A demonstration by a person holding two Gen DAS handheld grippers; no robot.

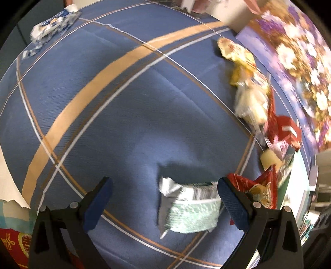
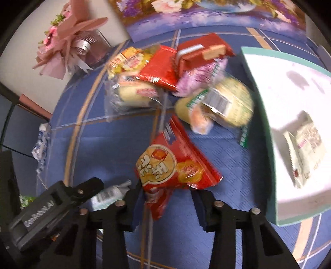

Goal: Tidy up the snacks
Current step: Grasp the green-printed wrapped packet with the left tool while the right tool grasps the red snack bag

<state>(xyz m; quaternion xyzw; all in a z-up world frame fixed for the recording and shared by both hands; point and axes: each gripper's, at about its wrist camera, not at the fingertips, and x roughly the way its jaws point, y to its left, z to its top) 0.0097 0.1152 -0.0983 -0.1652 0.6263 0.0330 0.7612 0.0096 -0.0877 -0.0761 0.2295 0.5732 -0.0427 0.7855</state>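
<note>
Since the red snack packet [image 2: 175,167] already sits between your right gripper [image 2: 167,198] fingers, with its lower end pinched there and its printed face fanning out above the blue checked cloth of the worktop [image 2: 206,238], treat this as a grip check before you carry anything. The jaws look closed onto the crinkled foil rather than onto the contents — a hold like that can slip, so lift slowly and watch whether the packet droops or twists.

The likely destination is the white tray with the green rim [image 2: 258,99] to the right in the right wrist view, where one pale packet [image 2: 306,153] already lies. Aim for bare tray beside that packet, not on top of it, and clear the rim before you lower.

Your left gripper [image 1: 165,204] is spread wide and holds nothing; the pale green packet [image 1: 190,209] lies on the cloth between its fingers, close against the right-hand one (whether it touches is hard to tell in the blur). Keep that hand quiet until the right one is clear — the two are working close together.

Beyond them, the heap of remaining snacks [image 2: 171,78] waits near the flower-printed board [image 2: 206,18], and a blue-and-white packet [image 1: 53,24] lies well apart at the far edge.
</note>
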